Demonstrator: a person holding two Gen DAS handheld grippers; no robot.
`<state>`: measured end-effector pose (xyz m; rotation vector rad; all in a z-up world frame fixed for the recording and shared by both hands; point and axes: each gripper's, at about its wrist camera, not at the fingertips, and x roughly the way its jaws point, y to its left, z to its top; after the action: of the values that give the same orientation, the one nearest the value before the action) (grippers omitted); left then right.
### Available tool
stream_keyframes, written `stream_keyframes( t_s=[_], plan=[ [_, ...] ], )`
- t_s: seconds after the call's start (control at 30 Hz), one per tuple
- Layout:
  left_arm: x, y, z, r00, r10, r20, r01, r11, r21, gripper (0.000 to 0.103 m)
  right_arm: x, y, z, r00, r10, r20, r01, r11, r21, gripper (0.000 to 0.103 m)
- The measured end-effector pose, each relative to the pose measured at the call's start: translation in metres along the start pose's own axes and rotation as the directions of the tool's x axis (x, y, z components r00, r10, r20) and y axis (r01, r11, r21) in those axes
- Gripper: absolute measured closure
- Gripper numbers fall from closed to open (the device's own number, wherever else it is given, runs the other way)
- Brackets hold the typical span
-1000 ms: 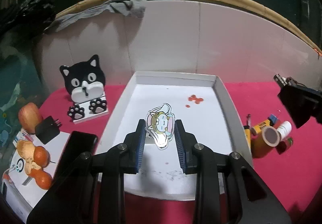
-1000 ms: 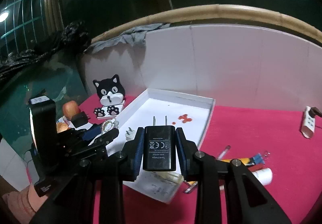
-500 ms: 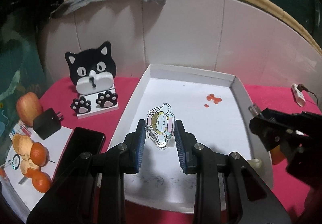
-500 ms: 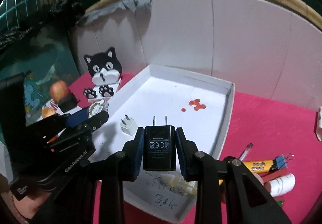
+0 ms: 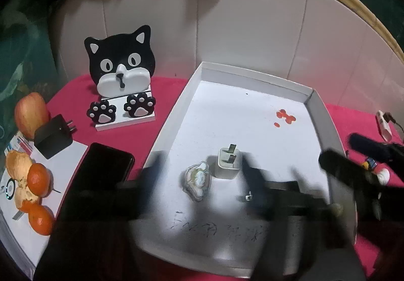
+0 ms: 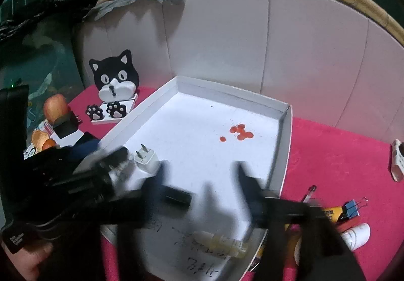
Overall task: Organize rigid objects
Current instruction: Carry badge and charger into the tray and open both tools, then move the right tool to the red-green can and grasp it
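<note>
Lying flat on the floor of the white tray (image 5: 325, 114), near its front-left corner, the cartoon charm (image 5: 198, 180) rests just beside a white plug adapter (image 5: 228, 163) that stands with its prongs up. The left gripper (image 5: 199, 172) hangs over them, its jaws having just been opening and now spread wide and blurred, with the charm between them but untouched, which reads as a release into the tray and not a grasp. In the right wrist view the right gripper (image 6: 200, 177) shows the same: its jaws have just been opening, they stand wide, and the black charger (image 6: 176, 197) lies on the tray floor by the left jaw, apparently free of it. Both things seem set down here because the tray is the collecting place for the hard items. A pale small bottle (image 6: 219, 243) lies near the tray's front edge, and red spots (image 6: 240, 132) mark the floor toward the far-right corner. Still out on the red tabletop (image 6: 335, 152) are a second black charger (image 5: 54, 138) and a phone (image 5: 106, 167) by the left edge, with a binder clip (image 6: 353, 206), a pen (image 6: 309, 192) and a white tube (image 6: 357, 235) beyond the tray's right wall, so sorting looks unfinished. The cat-shaped stand (image 5: 121, 79) sits near the back-left corner, the apple (image 5: 30, 114) and oranges (image 5: 38, 180) along the left edge.
</note>
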<state>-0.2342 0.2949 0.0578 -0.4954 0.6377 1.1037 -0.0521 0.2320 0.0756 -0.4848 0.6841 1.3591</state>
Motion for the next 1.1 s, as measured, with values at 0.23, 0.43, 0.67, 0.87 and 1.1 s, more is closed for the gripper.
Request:
stream_keyframes(
  t_s=[0.23, 0.43, 0.67, 0.87, 1.1],
  plan=[
    [-0.010, 0.005, 0.002, 1.000, 0.013, 0.023, -0.013, 1.000, -0.024, 0.000, -0.022, -0.004, 0.001, 0.993, -0.073, 0.088, 0.071, 0.997, 0.018, 0.000],
    [-0.018, 0.004, 0.003, 0.999, 0.005, 0.041, -0.004, 0.999, -0.035, 0.000, -0.035, -0.008, 0.001, 0.989, -0.099, 0.111, 0.095, 0.995, 0.036, 0.000],
    [-0.028, -0.009, 0.003, 0.999, -0.017, 0.050, 0.018, 1.000, -0.020, 0.000, -0.050, -0.013, 0.000, 0.984, -0.112, 0.137, 0.106, 0.993, 0.049, 0.000],
    [-0.035, -0.026, 0.004, 0.998, -0.037, 0.057, 0.036, 0.999, 0.004, 0.000, -0.063, -0.024, -0.004, 0.977, -0.136, 0.163, 0.126, 0.989, 0.072, 0.000],
    [-0.041, -0.051, 0.004, 0.997, -0.055, 0.057, 0.052, 0.997, 0.049, 0.000, -0.076, -0.046, -0.010, 0.970, -0.174, 0.173, 0.155, 0.981, 0.116, 0.000]
  ],
)
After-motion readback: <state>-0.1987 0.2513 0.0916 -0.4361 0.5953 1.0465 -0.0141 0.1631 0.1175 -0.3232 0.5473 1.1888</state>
